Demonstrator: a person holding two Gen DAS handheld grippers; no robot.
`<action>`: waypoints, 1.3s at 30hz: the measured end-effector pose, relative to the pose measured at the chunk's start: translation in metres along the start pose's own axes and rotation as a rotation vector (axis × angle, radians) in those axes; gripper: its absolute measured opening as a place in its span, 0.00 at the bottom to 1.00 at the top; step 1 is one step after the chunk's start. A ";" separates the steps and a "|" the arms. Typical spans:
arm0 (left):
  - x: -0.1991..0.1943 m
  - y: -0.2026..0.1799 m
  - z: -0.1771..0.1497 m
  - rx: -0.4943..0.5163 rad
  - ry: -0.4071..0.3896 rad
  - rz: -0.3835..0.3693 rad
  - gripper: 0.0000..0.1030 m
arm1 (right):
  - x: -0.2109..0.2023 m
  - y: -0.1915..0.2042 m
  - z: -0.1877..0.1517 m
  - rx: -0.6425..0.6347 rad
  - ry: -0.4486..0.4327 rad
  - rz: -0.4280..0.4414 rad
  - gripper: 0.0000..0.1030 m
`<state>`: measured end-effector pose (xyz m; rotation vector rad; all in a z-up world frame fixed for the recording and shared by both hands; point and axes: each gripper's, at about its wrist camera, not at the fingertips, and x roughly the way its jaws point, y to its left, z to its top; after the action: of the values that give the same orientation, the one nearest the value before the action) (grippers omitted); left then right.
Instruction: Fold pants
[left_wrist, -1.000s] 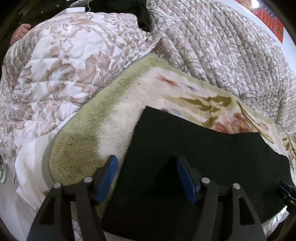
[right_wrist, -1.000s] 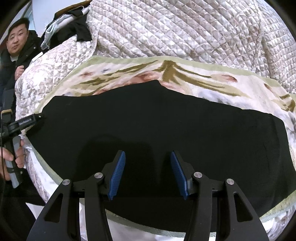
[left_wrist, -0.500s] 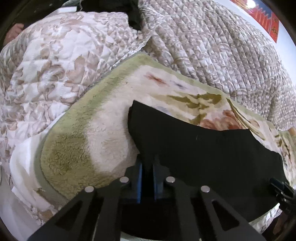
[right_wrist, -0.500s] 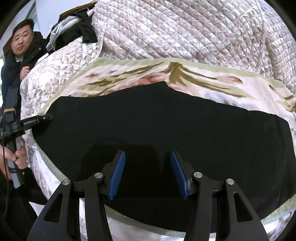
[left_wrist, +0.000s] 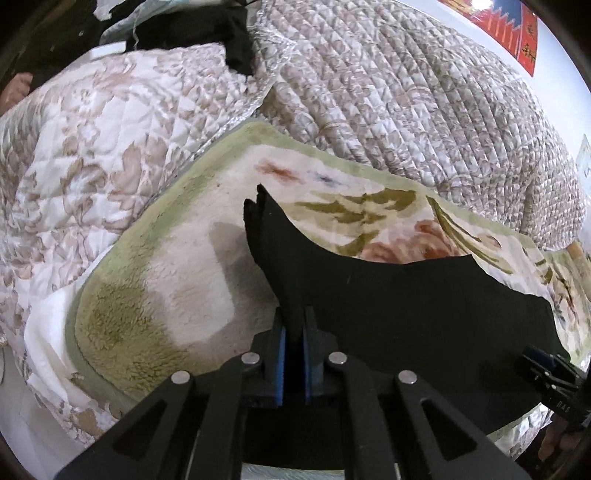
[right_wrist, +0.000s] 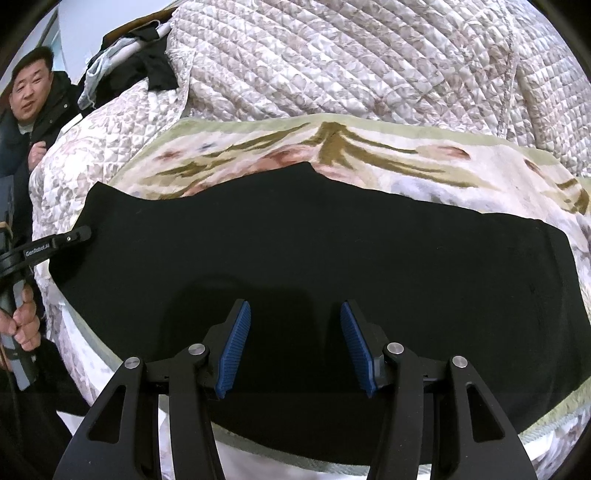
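Note:
Black pants (right_wrist: 314, 240) lie spread flat across a floral fleece blanket (right_wrist: 369, 147) on a bed. My left gripper (left_wrist: 293, 332) is shut on the pants' left end (left_wrist: 280, 251), which stands pinched up off the blanket in a ridge. From the right wrist view the left gripper (right_wrist: 79, 234) shows at the pants' left edge, with a hand on its handle. My right gripper (right_wrist: 295, 325) hangs open just above the near middle of the pants, nothing between its blue pads (right_wrist: 236, 347). The right gripper's tip (left_wrist: 543, 363) peeks in at the lower right of the left wrist view.
A quilted cover (right_wrist: 351, 59) is heaped behind the blanket. Dark and pale clothes (right_wrist: 147, 62) lie piled at the back left. A person in a dark jacket (right_wrist: 33, 110) stands at the bed's left side. The fleece blanket (left_wrist: 155, 295) left of the pants is bare.
My left gripper closed on the left end of the pants and lifted it a little, so the cloth now rises in a ridge. The right gripper has stayed open and still.

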<state>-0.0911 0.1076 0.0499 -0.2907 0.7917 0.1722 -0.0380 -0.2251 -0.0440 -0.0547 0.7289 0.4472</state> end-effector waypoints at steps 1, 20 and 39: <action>-0.002 -0.002 0.001 0.001 -0.002 -0.005 0.08 | -0.001 0.001 0.001 -0.002 -0.005 0.001 0.50; 0.005 -0.118 0.006 0.064 0.094 -0.355 0.08 | -0.004 -0.018 0.000 0.050 0.002 -0.040 0.50; 0.028 -0.193 -0.020 0.155 0.233 -0.511 0.18 | -0.007 -0.048 -0.005 0.130 -0.015 -0.076 0.50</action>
<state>-0.0356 -0.0803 0.0536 -0.3611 0.9299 -0.4086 -0.0254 -0.2723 -0.0483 0.0431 0.7370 0.3269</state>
